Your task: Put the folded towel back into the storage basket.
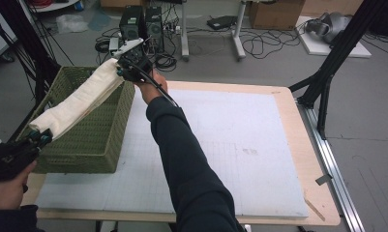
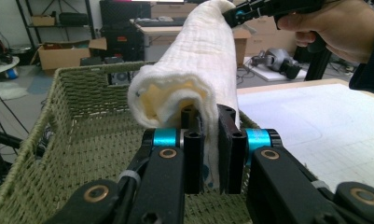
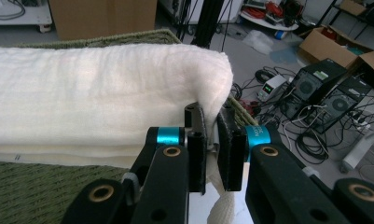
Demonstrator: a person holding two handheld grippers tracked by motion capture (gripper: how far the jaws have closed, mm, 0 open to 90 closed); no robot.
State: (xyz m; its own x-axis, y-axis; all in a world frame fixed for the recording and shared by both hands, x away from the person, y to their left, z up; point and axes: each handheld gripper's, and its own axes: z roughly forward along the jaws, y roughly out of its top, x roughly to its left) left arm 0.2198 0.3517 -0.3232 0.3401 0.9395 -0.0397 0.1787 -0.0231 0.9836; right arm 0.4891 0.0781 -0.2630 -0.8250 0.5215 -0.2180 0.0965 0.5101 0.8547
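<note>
A folded cream towel hangs stretched in the air over a green woven basket at the table's left. My left gripper is shut on the towel's near end, low at the left edge of the high view. My right gripper is shut on the far end, above the basket's back right corner. In the left gripper view the towel runs away from the jaws toward the other hand. In the right gripper view the towel spreads leftward from the pinched corner.
A white gridded mat covers the wooden table to the right of the basket. Computer towers, cables and cardboard boxes sit on the floor beyond. Black frame legs stand at the table's right.
</note>
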